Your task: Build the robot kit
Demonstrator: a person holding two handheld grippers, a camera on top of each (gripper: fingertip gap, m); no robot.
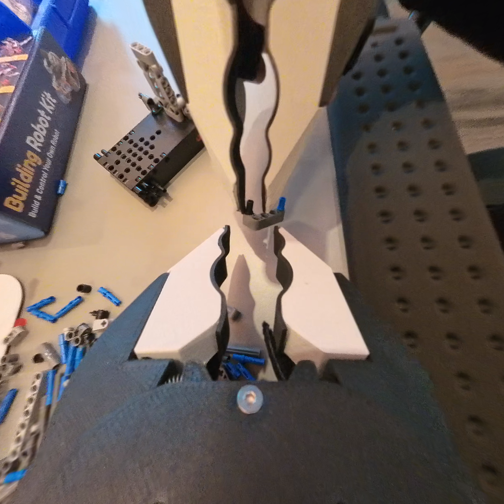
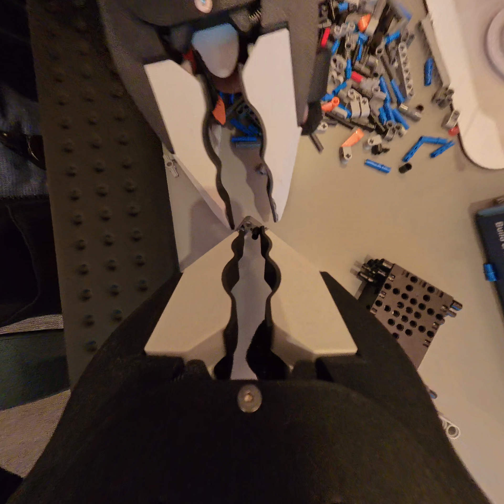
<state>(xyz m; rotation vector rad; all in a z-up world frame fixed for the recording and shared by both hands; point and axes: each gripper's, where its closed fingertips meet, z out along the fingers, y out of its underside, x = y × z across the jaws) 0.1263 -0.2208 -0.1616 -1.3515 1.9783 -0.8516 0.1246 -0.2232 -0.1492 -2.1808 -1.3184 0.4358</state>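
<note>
My right gripper [image 2: 251, 233] is shut on one end of a small grey studded beam [image 2: 247, 225], held above the table. A black pin [image 1: 249, 205] stands in the gripped end and a blue pin [image 1: 281, 204] in the free end. In the left wrist view the right gripper [image 1: 252, 209] comes in from the top with the beam [image 1: 263, 220] at its tips. My left gripper [image 1: 252, 230] is open and empty, tip to tip with the right one and just short of the beam. It shows in the right wrist view [image 2: 253, 221] coming from the top.
A black perforated block [image 1: 136, 161] with grey beams on it lies on the cream table [image 1: 114, 240], also in the right wrist view [image 2: 409, 308]. A pile of blue, grey and orange parts [image 2: 368, 81] lies nearby, with a blue box [image 1: 35, 131]. A dark perforated panel [image 1: 409, 218] borders the table.
</note>
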